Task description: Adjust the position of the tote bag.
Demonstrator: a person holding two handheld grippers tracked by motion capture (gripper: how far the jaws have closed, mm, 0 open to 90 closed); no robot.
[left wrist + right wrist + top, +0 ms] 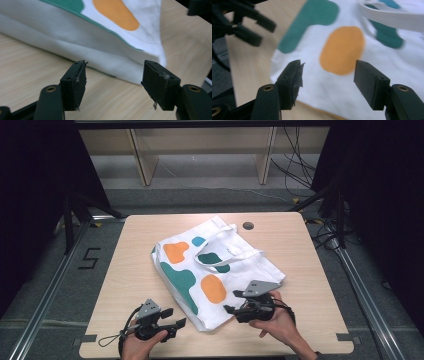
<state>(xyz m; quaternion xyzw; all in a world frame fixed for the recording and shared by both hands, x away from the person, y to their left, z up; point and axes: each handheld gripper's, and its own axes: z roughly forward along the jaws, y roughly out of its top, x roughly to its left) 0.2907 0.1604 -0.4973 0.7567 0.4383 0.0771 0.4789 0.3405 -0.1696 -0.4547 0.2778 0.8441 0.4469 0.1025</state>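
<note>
You're between grips on the tote bag (215, 270). It lies flat on the counter (130, 270), roughly mid-counter, turned at an angle, printed side up w/ orange and green blobs, handles (225, 245) lying loose across its top half toward the far side. Near corner of the bag points at you, between both hands.

Left gripper (172, 318): jaws apart, nothing between them, just off the bag's near-left edge. In the left gripper view the folded hem (105, 62) sits right ahead of the pads, not touched yet.

Right gripper (231, 310): jaws apart too, nothing clamped. It hangs over the bag's near-right part; in the right gripper view the white cloth and an orange blob (342, 50) lie beyond the open pads, no cloth pinched.

My read: this looks like the regrasp stage of a fold or straighten job – bag is down, both grippers free and lining up on the near edge.

Next move, as I judge it:
- Left: slide fwd low so the hem goes between the pads, then close. Keep the lower jaw skimming the counter, else you only push the cloth.
- Right: drop to the near-right edge and pinch all layers, not just the top one.
- Lift both together, evenly, or the bag skews.
</note>
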